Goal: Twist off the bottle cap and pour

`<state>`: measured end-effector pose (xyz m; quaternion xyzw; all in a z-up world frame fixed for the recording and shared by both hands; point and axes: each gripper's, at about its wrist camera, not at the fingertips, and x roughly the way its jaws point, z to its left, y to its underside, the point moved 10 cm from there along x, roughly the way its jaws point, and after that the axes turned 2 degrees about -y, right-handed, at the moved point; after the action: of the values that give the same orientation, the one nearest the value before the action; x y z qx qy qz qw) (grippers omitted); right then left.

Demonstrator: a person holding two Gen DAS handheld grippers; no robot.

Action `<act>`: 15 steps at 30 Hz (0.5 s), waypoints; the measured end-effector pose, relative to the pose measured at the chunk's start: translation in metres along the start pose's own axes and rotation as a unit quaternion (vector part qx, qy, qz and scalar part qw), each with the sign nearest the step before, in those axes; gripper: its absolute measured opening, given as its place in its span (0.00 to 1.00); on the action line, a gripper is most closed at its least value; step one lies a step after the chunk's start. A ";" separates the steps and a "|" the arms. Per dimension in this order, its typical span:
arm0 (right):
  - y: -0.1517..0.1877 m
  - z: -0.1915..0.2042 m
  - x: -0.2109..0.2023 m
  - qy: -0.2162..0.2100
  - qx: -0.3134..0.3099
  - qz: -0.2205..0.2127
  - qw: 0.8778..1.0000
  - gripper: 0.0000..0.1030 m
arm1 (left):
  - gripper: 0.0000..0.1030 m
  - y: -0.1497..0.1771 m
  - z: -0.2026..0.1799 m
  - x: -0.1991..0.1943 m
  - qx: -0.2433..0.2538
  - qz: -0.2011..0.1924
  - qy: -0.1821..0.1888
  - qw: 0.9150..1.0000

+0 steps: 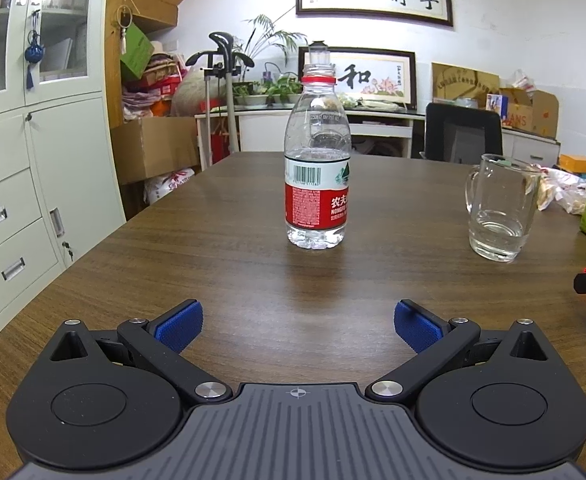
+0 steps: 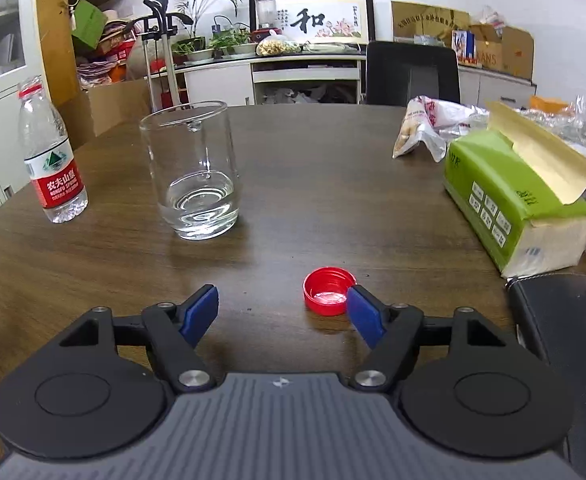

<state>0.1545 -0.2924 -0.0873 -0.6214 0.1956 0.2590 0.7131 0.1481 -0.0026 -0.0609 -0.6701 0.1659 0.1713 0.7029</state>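
My left gripper [image 1: 297,326], spread and empty, faced the upright uncapped water bottle [image 1: 317,160]; its red cap [image 2: 329,290] lay beside my spread right gripper [image 2: 283,312]; the glass mug [image 2: 191,172] held water.

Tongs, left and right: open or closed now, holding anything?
Left tongs: open, holding nothing.
Right tongs: open, holding nothing; red cap lies beside one finger.

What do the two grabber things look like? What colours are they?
Both look alike. The left gripper and the right gripper each have black plastic arms with silver rivets, round black discs at the sides, a grey ribbed middle plate with a small white mark, and blue bumpy pads on the fingers. No cables or sleeves show.
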 end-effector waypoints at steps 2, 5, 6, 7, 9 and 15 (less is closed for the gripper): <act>0.002 0.005 0.000 0.007 -0.002 0.003 1.000 0.72 | 1.00 0.000 0.000 0.001 -0.001 0.003 0.000 1.000; 0.004 0.012 -0.001 0.017 -0.004 0.006 1.000 0.74 | 1.00 0.001 0.000 0.004 -0.002 0.010 0.000 1.000; 0.005 0.014 -0.001 0.020 -0.005 0.008 1.000 0.76 | 1.00 0.001 0.000 0.005 -0.003 0.013 0.000 1.000; 0.005 0.017 -0.002 0.024 -0.006 0.009 1.000 0.78 | 1.00 0.001 0.001 0.006 -0.006 0.017 -0.001 1.000; 0.007 0.021 -0.002 0.030 -0.007 0.012 0.999 0.79 | 1.00 0.002 0.004 0.009 -0.016 0.025 -0.003 1.000; 0.011 0.035 -0.003 0.051 -0.011 0.020 0.998 0.92 | 1.00 0.003 0.010 0.011 -0.033 0.033 -0.004 0.999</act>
<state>0.1435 -0.2569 -0.0891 -0.6379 0.2408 0.2432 0.6899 0.1564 0.0075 -0.0686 -0.6865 0.1798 0.2025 0.6748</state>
